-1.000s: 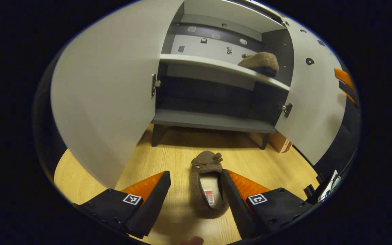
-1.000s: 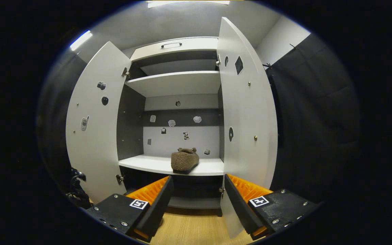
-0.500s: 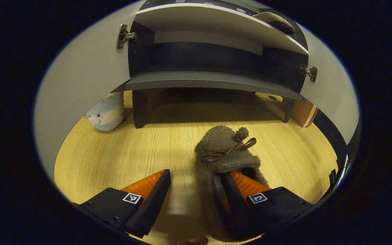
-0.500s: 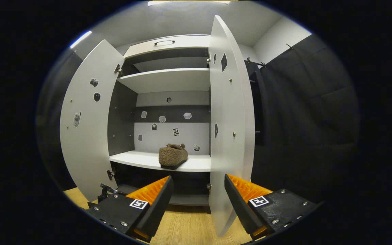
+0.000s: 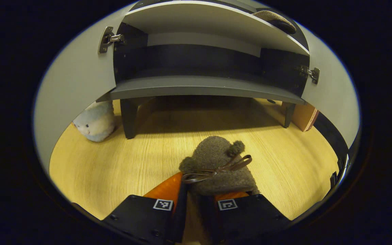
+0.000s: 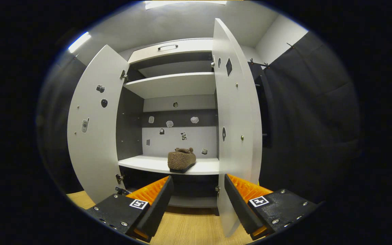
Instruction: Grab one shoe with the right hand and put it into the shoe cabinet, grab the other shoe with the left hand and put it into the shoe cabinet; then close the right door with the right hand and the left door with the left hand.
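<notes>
I am looking down the left claw (image 5: 196,200) in the left gripper view, and its two fingers are pinching the side wall of a brown fuzzy slipper (image 5: 216,166) that is lying on the wooden floor (image 5: 121,163) in front of the shoe cabinet (image 5: 199,88); one finger is sitting outside the slipper and the other inside its opening, with the bow and pompom pointing toward the cabinet. A pale blue plush toy (image 5: 94,120) is resting on the floor beside the cabinet's front leg, under the open left door (image 5: 70,88), and a cardboard box (image 5: 303,117) is standing near the opposite leg. In the right gripper view I am holding the right claw (image 6: 197,195) spread wide and gripping nothing, pointing at the open cabinet from a little way back. The other slipper (image 6: 181,160) is sitting on the white middle shelf (image 6: 145,164), toward its right half. Both doors are standing open, the right door (image 6: 237,136) edge-on just beside the right claw's finger.
</notes>
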The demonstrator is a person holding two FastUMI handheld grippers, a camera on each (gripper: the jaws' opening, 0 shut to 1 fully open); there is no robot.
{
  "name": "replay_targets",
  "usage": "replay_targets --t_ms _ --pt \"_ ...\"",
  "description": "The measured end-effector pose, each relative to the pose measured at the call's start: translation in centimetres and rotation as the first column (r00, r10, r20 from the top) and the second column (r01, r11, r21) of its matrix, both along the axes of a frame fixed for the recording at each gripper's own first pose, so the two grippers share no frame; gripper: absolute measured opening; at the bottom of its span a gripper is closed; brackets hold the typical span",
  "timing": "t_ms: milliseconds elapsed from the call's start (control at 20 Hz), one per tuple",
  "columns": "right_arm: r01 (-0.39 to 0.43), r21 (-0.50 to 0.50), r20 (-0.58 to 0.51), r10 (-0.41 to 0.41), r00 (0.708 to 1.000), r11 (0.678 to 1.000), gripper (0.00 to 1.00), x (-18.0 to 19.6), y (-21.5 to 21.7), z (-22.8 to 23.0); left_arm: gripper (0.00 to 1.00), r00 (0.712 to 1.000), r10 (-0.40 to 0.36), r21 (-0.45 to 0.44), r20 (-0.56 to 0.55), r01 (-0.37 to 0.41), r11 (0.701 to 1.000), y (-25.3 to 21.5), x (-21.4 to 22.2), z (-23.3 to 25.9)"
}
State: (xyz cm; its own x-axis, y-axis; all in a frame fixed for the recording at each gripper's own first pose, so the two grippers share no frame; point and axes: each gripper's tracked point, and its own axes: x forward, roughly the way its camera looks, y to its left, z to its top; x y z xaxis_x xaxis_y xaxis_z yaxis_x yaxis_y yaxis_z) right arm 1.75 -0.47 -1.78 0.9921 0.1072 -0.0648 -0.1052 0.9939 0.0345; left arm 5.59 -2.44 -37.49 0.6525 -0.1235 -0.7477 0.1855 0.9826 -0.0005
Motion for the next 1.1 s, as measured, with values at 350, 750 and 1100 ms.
replay_targets --t_ms 350,750,1100 --pt "-0.033 0.01 -0.002 0.034 0.999 0.999 0.92 -0.5 1.2 -0.3 0.16 0.984 0.08 -0.1 0.16 -0.064 0.993 -0.8 -2.8 12.6" --pt "-0.041 0.005 -0.005 0.041 0.999 0.999 0.92 -0.6 1.3 -0.4 0.15 0.891 0.137 -0.134 0.433 -0.086 0.987 -2.6 5.6 37.5" --pt "-0.022 0.012 0.014 0.022 1.0 1.0 0.92 -1.5 0.9 0.5 0.15 0.841 0.164 -0.162 0.515 -0.092 0.982 -5.4 21.2 45.1"
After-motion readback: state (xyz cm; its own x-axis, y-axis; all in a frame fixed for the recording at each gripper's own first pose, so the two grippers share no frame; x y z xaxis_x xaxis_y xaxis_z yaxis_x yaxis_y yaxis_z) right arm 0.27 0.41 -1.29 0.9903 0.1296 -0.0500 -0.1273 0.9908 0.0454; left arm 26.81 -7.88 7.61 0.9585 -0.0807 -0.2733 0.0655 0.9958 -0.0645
